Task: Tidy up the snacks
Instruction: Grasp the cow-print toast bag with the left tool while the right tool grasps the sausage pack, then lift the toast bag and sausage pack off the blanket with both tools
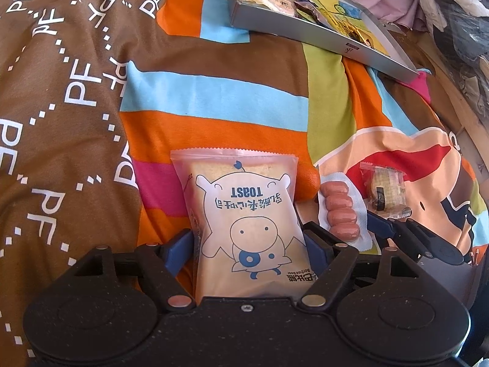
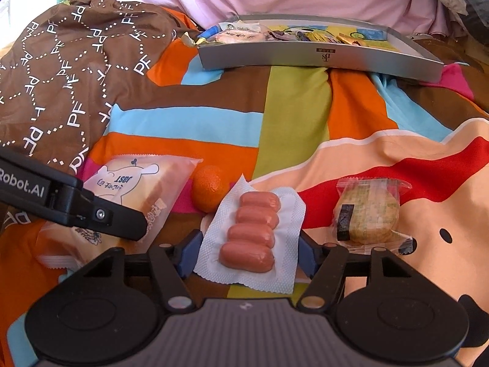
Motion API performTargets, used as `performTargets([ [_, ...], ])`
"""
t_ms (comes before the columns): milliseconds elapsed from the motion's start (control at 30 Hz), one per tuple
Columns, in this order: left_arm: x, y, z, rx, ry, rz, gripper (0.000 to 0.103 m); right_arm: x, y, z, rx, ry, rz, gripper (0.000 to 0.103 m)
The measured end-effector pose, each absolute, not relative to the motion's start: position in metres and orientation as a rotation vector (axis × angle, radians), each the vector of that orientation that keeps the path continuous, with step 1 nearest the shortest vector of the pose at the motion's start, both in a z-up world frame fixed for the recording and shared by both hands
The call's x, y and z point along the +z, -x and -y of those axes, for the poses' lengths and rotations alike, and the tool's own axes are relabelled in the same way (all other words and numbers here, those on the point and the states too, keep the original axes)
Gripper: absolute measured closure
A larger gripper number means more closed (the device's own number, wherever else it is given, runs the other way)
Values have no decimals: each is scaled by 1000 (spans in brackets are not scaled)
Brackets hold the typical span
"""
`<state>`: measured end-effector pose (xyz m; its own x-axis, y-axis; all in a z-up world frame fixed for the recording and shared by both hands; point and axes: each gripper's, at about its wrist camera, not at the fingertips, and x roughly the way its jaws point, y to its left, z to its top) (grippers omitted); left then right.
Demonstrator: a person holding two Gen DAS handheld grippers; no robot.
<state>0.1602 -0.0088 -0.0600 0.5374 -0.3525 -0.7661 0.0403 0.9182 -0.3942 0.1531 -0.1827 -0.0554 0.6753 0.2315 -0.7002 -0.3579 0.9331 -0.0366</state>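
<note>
Left tongs (image 1: pixel 249 238) clamp the toast packet (image 1: pixel 244 214) while right tongs (image 2: pixel 249 252) straddle the sausage pack (image 2: pixel 252 235), whether gripping I cannot tell, presumably both bound for the grey tray (image 2: pixel 318 56) at the bedspread's (image 2: pixel 293 116) far edge

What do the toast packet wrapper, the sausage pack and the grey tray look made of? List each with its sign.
Toast packet: frosted, semi-clear plastic film; the bread shows through and its edge is zigzag-cut.
Sausage pack: clear glossy blister over a white dimpled backing, plastic or paper.
Grey tray: matte, straight-walled, with a printed logo; probably cardboard, possibly metal.
</note>
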Motion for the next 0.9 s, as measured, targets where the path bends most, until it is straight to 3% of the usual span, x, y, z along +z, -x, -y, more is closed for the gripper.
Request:
performTargets([
  [400, -61, -156, 10, -244, 329, -955, 28, -56, -154, 176, 325, 218, -776, 35],
  [900, -59, -150, 5, -236, 368, -939, 33, -47, -134, 183, 319, 206, -694, 47],
])
